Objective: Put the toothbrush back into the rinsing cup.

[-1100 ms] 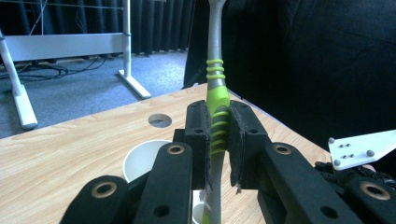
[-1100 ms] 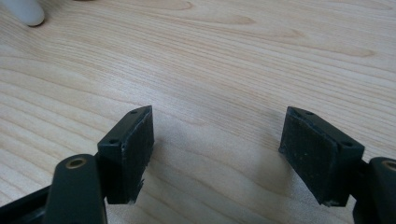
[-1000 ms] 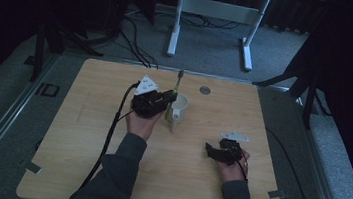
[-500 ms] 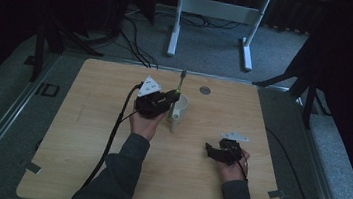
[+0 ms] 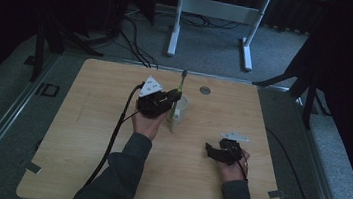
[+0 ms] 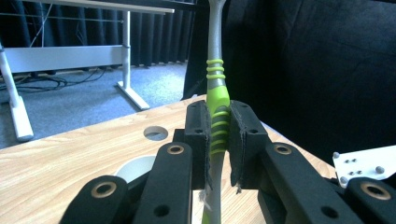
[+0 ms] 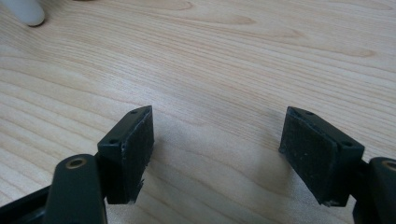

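Observation:
A green and grey toothbrush (image 6: 217, 112) stands upright between the pads of my left gripper (image 6: 218, 140), which is shut on its handle. In the high view the toothbrush (image 5: 182, 82) rises above a white cup (image 5: 181, 111) near the table's middle, with the left gripper (image 5: 173, 100) right beside the cup's left rim. The cup's rim (image 6: 133, 169) shows just below the jaws in the left gripper view. My right gripper (image 5: 210, 152) rests low over the table at the right, open, with nothing between its pads (image 7: 130, 149).
A round hole (image 5: 205, 90) lies in the wooden table (image 5: 86, 119) behind the cup. The left gripper's black cable (image 5: 112, 137) trails back along the forearm. A white desk frame (image 5: 214, 13) stands on the floor beyond the table.
The left gripper with the toothbrush has shifted slightly toward the cup. The right gripper has stayed where it was.

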{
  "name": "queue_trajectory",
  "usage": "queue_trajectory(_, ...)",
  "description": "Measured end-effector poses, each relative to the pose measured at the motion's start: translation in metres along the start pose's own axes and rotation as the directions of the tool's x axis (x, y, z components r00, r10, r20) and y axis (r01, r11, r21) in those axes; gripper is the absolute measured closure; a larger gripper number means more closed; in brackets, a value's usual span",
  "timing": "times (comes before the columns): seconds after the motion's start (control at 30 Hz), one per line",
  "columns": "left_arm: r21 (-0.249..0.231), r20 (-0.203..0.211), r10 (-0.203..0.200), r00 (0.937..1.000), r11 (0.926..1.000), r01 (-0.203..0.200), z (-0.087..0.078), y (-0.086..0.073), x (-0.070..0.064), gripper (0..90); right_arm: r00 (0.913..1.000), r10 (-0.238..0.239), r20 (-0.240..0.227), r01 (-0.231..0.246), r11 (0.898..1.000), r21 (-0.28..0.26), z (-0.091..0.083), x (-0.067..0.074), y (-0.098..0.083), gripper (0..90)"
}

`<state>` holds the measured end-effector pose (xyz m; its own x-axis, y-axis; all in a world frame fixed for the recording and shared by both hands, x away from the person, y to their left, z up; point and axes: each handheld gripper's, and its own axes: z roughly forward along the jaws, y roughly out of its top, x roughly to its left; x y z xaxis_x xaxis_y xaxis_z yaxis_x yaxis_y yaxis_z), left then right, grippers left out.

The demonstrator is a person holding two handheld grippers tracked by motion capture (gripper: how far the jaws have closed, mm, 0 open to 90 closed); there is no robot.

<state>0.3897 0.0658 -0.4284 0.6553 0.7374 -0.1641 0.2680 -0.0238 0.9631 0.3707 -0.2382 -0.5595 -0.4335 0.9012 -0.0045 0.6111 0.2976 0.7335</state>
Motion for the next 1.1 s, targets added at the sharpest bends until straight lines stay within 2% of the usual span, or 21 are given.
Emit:
queue_trajectory(0.6,-0.018,0.002,-0.025,0.9997,0.9995,0.025,0.006,-0.002,0.000,79.2,1.0000,-0.001,-0.001,0.001,1.000,0.000,0.000,0.000,0.000,25.7)
queue_trajectory(1.1,-0.019,-0.013,-0.016,0.9998,0.9997,0.016,0.015,-0.007,0.000,79.1,1.0000,-0.001,-0.001,0.001,1.000,0.000,0.000,0.000,0.000,25.6)
